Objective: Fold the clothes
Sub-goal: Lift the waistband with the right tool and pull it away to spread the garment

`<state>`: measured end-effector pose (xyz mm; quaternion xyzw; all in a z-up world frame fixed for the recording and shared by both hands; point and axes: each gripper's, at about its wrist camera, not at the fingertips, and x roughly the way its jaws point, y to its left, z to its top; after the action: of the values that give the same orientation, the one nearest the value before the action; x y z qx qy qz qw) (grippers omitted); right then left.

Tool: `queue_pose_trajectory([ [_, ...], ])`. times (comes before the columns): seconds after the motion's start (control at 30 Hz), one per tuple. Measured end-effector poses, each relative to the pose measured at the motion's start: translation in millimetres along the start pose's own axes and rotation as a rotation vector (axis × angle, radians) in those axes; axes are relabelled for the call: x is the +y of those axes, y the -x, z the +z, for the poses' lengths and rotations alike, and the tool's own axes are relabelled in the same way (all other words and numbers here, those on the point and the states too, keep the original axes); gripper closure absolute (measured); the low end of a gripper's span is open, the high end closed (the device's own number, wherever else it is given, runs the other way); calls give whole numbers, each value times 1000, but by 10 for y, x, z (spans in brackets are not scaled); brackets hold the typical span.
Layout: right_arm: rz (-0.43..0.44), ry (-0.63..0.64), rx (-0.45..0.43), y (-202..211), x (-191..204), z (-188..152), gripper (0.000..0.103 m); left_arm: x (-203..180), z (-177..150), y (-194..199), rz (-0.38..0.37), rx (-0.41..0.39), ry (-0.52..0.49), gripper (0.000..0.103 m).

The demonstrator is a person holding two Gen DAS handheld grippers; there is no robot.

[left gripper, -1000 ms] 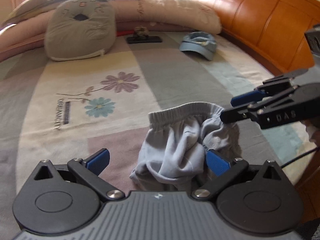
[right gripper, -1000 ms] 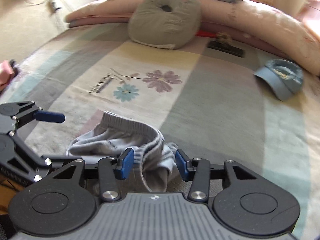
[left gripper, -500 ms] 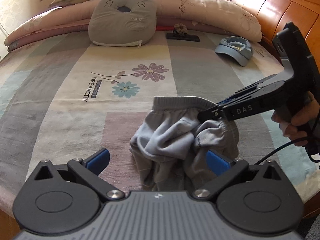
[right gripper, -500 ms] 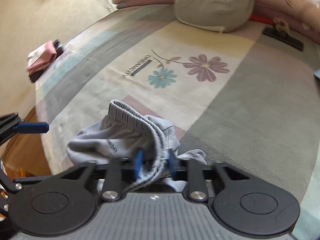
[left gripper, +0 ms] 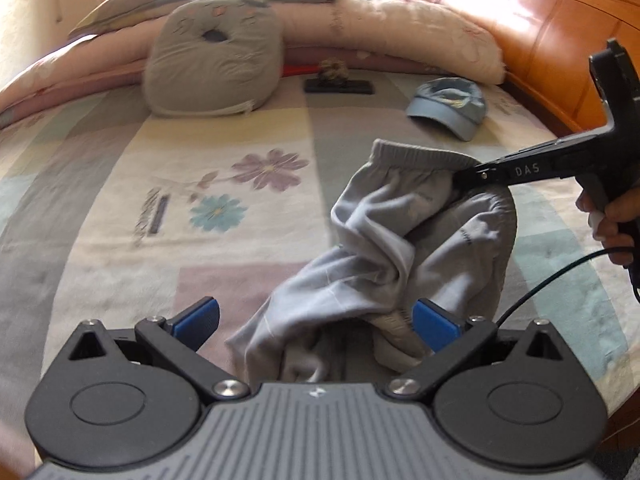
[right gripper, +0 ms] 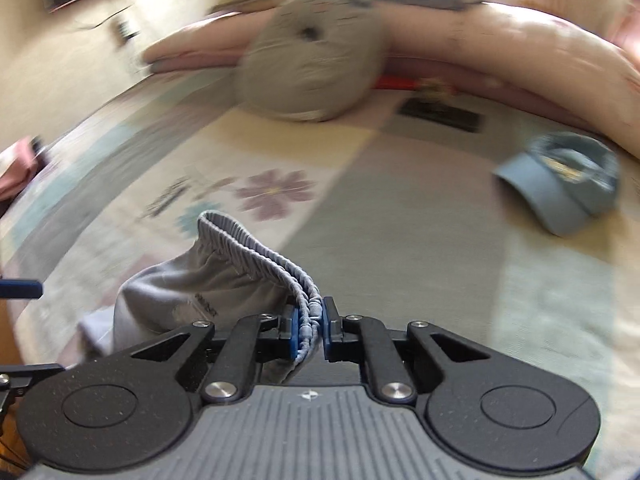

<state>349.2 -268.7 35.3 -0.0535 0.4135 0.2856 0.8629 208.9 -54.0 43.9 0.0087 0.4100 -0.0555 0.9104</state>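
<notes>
- My right gripper point(right gripper: 311, 330) is clamped on the elastic waistband point(right gripper: 256, 256) of the grey shorts point(left gripper: 404, 248); the band is bunched between the blue pads point(right gripper: 295, 334). I grip the band because it's the firmest edge and defines the garment's top line.
- In the left view the right gripper point(left gripper: 466, 176) comes in from 3 o'clock, the person's hand point(left gripper: 610, 216) on its handle, and holds the band up off the bedspread point(left gripper: 120, 240), so the legs hang and the crumple can fall out.
- My left gripper point(left gripper: 316, 318) is spread wide with nothing pinched. The lower cloth droops between its pads point(left gripper: 198, 316) at 6 o'clock; it looks staged to take a second corner.
- Shorts sit right of centre in the left view, top lifted, bottom apparently trailing near the bed's near edge.
- Judgement: early stage, still opening the garment out, no fold made yet.
- Next call: left takes the far end of the band, at 12 o'clock from its jaws, then stretch flat.
- Risk: the band is doubled in the right jaws, so both layers may be caught.
- Blue cap point(left gripper: 450, 106) at 1 o'clock and grey cushion point(left gripper: 212, 68) at 11 o'clock are well apart.
</notes>
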Motion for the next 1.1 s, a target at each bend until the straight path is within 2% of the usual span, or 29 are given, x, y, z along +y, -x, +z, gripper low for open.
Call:
queue_pose_trajectory([
  [0.13, -118, -93, 1, 59, -341, -76, 89, -68, 68, -99, -76, -13, -73, 1],
  [0.33, -290, -298, 24, 161, -813, -334, 89, -14, 140, -304, -150, 15, -105, 1],
  [0.47, -399, -385, 65, 243, -1026, -554, 89, 11, 162, -309, -170, 5, -136, 1],
  [0.57, -431, -396, 123, 234, -1093, -694, 86, 43, 169, -306, -180, 7, -138, 1],
  [0.6, -440, -386, 131, 253, -1069, -727, 81, 53, 167, -304, -181, 7, -141, 1],
  [0.67, -461, -363, 142, 299, -1011, -784, 78, 69, 160, -294, -186, 5, -147, 1],
  [0.7, -481, -337, 133, 347, -945, -773, 73, 73, 153, -291, -185, 6, -150, 1],
  [0.73, -501, -310, 124, 396, -878, -762, 62, 70, 144, -294, -180, 8, -155, 1],
  [0.77, -514, -286, 112, 446, -814, -747, 57, 67, 134, -298, -175, 9, -161, 1],
  [0.83, -489, -254, 69, 550, -691, -694, 51, 54, 114, -317, -159, 18, -177, 1],
  [0.9, -406, -235, 40, 596, -555, -653, 51, 39, 82, -354, -140, 36, -202, 1],
  [1.03, -217, -133, 54, 455, -174, -633, 51, 35, 21, -430, -102, 68, -233, 1],
  [1.1, -172, -84, 72, 371, -6, -665, 51, 55, 1, -449, -88, 72, -228, 1],
])
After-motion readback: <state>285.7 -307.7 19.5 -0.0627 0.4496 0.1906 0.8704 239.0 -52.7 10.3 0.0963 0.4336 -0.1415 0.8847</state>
